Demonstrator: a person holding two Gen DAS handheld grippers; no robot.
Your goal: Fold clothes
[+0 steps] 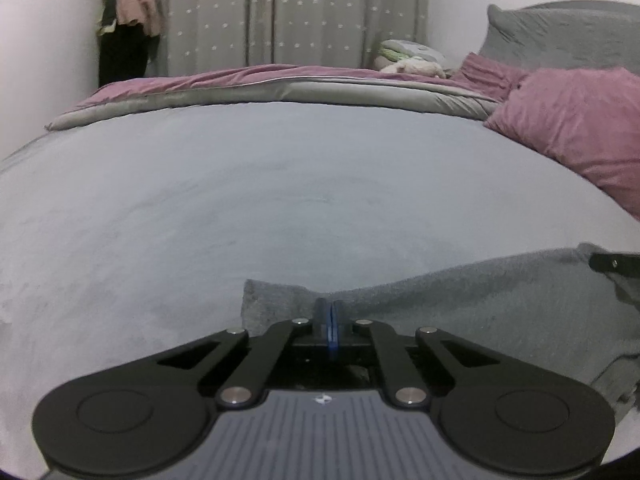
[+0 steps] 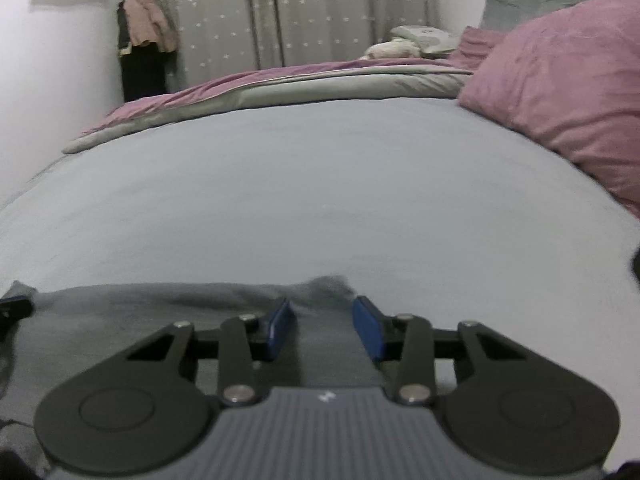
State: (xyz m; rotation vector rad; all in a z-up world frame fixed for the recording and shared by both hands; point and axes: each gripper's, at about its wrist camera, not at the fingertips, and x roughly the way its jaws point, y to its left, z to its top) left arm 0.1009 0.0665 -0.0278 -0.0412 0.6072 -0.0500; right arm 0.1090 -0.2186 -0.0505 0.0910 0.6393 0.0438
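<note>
Left wrist view is showing my left gripper (image 1: 331, 312) pinching the grey garment's (image 1: 500, 304) corner on the bed (image 1: 280, 200); its edge is running rightward toward my right gripper (image 2: 326, 320), jaws half-open, straddling cloth.

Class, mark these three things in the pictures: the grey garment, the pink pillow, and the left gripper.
grey garment (image 2: 160, 320): right wrist view, flat middle of the cloth.
pink pillow (image 1: 572, 128): left wrist view, centre of its face.
left gripper (image 1: 331, 312): left wrist view, between the shut blue fingertips.
</note>
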